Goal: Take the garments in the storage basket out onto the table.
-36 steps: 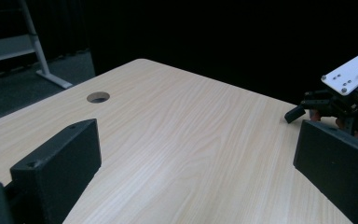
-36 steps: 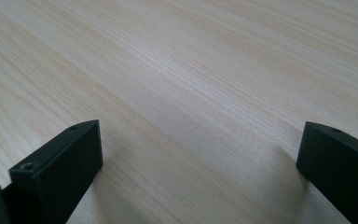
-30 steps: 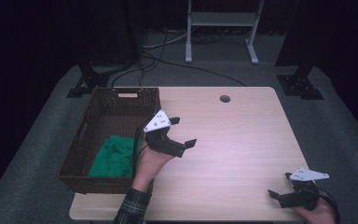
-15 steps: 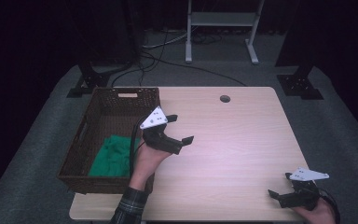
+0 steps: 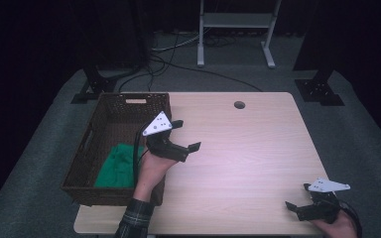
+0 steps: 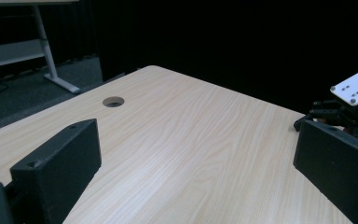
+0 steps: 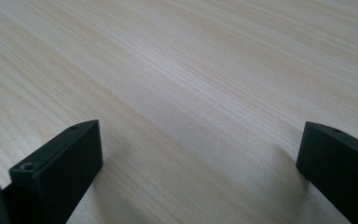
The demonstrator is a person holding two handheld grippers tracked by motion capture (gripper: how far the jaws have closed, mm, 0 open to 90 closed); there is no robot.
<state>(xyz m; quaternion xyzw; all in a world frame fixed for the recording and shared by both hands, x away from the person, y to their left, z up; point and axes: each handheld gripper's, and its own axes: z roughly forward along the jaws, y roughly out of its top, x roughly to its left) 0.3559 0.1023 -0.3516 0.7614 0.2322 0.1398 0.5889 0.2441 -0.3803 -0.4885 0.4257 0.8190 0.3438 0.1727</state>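
Note:
A dark wicker basket point(image 5: 85, 148) stands on the left part of the light wooden table point(image 5: 248, 144). A green cloth point(image 5: 116, 166) lies crumpled in its near end. My left gripper point(image 5: 187, 135) hovers just right of the basket's right wall, open and holding nothing. In the left gripper view its jaws point(image 6: 196, 158) stand wide apart over bare wood, with the right gripper point(image 6: 349, 109) farther off. My right gripper point(image 5: 297, 196) rests low at the table's near right corner, open. Nothing but wood grain lies between its jaws point(image 7: 196, 158).
A round cable hole point(image 5: 239, 104) sits near the table's far edge. Beyond the table are dark stand feet point(image 5: 322, 91), cables on the grey floor and a white frame point(image 5: 233, 29). The table's far edge drops to the floor.
My left gripper has drifted slightly left, toward the basket's right wall, still open. The right gripper has not moved.

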